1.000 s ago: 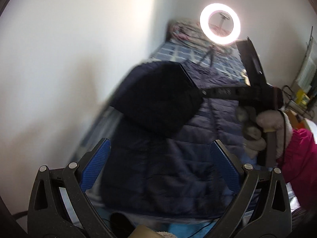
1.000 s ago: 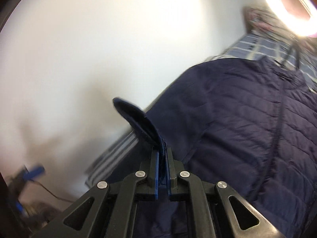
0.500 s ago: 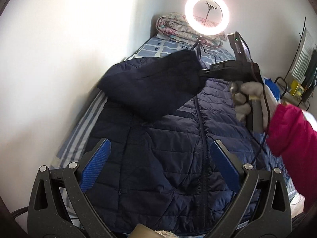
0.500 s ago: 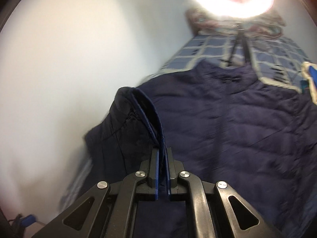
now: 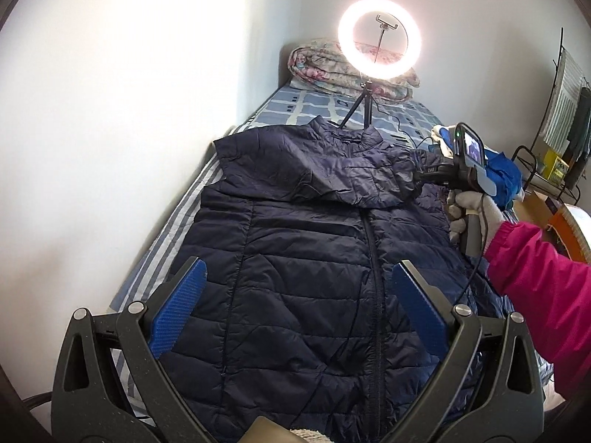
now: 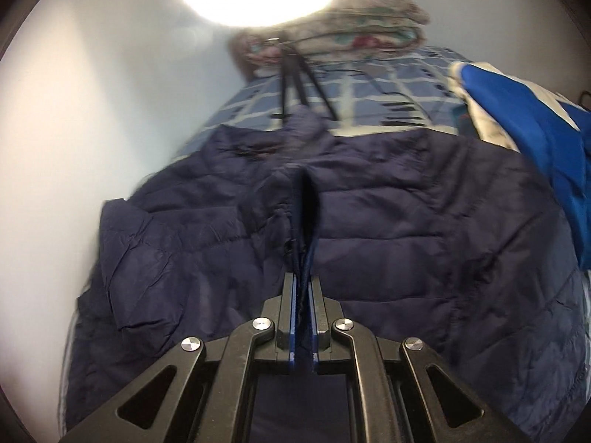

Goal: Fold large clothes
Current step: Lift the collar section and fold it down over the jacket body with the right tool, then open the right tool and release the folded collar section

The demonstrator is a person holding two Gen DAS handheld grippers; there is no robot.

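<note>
We see the navy puffer jacket (image 5: 314,295) lying zip-up across the blue checked bed (image 5: 317,107), its left sleeve (image 5: 332,170) folded over the chest toward the right. Our right gripper (image 6: 303,277) is clamped on that sleeve's cuff (image 6: 301,217), while our left gripper (image 5: 295,295) hovers over the near hem, jaws wide apart and empty.

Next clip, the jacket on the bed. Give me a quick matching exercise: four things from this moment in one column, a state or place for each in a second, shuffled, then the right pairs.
Things:
1. left gripper
2. right gripper
3. ring light
4. rolled quilt

States or places:
A. lit, on a tripod beyond the collar
B. shut on the sleeve cuff
C. at the head of the bed, against the wall
D. jaws wide open over the jacket, holding nothing

Pairs: 1-D, 2-B, 3-A, 4-C
</note>
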